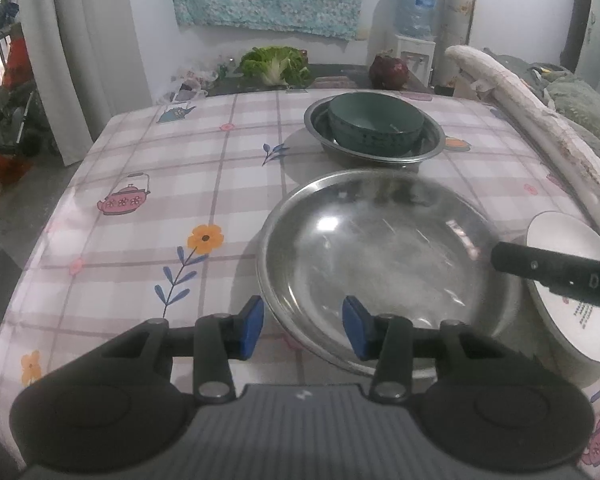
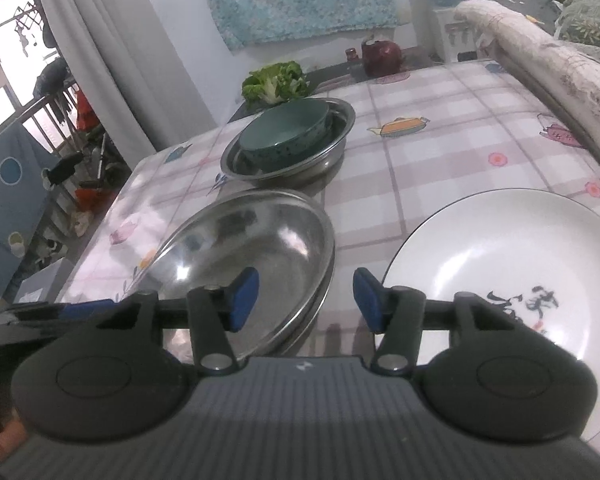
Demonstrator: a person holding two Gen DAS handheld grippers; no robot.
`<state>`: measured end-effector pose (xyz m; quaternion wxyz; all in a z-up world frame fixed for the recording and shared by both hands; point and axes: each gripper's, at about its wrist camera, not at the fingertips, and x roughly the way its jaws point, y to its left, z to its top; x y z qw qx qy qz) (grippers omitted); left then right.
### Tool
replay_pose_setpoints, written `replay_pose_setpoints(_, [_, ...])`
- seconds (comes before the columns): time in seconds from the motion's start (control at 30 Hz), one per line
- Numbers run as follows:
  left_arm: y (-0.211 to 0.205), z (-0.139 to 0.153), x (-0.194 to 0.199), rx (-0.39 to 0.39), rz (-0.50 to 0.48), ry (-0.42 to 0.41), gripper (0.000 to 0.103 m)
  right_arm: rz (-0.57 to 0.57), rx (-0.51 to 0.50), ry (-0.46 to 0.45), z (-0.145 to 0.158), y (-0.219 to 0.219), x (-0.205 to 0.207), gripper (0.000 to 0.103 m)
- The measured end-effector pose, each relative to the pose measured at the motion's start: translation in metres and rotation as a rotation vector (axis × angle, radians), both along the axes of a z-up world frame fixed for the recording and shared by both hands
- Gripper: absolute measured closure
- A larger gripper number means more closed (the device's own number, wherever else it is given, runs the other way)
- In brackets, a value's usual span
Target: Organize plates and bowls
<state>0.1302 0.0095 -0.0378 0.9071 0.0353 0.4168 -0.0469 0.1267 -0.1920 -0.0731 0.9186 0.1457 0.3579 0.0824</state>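
Observation:
A wide steel plate (image 1: 380, 248) (image 2: 252, 240) lies near on the checked tablecloth and seems to rest on a second one. My left gripper (image 1: 305, 332) is open astride its near-left rim; the pads stand apart from the metal. My right gripper (image 2: 305, 300) is open too, its left pad over the steel plate's right rim, its right pad beside a white plate (image 2: 500, 256) (image 1: 560, 232). One right finger (image 1: 540, 270) shows above that white plate. Further back a green bowl (image 1: 376, 124) (image 2: 284, 132) sits inside a steel basin (image 1: 432, 148) (image 2: 340, 120).
Lettuce (image 1: 276, 64) and a dark red pot (image 2: 380, 56) stand beyond the table's far edge. A padded sofa arm (image 1: 540, 120) runs along the right side. The table (image 1: 160, 152) drops off at the left, towards a curtain (image 1: 80, 60).

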Motion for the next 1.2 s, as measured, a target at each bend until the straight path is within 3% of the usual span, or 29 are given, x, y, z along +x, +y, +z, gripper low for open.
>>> replay_pose_setpoints(0.17, [0.0,0.008,-0.012,0.006,0.003,-0.039,0.043,-0.012,0.01,-0.004,0.001,-0.004,-0.003,0.045])
replay_pose_setpoints(0.3, [-0.004,0.014,-0.026,0.002,-0.011,-0.065,0.031,-0.02,0.009,-0.019,0.004,-0.006,-0.013,0.031])
replay_pose_setpoints(0.43, [-0.013,0.018,-0.042,-0.023,-0.038,-0.076,0.023,-0.032,0.005,-0.037,0.009,-0.011,-0.025,0.025])
replay_pose_setpoints(0.9, [-0.089,0.0,-0.087,-0.211,-0.195,-0.065,0.023,-0.121,-0.195,-0.124,0.031,-0.076,-0.096,0.023])
replay_pose_setpoints(1.03, [-0.114,-0.01,-0.085,-0.257,-0.236,-0.073,0.023,-0.161,-0.228,-0.111,0.025,-0.109,-0.105,0.023])
replay_pose_setpoints(1.2, [-0.136,-0.018,-0.073,-0.279,-0.215,-0.091,0.03,-0.187,-0.214,-0.077,0.008,-0.137,-0.1,0.027])
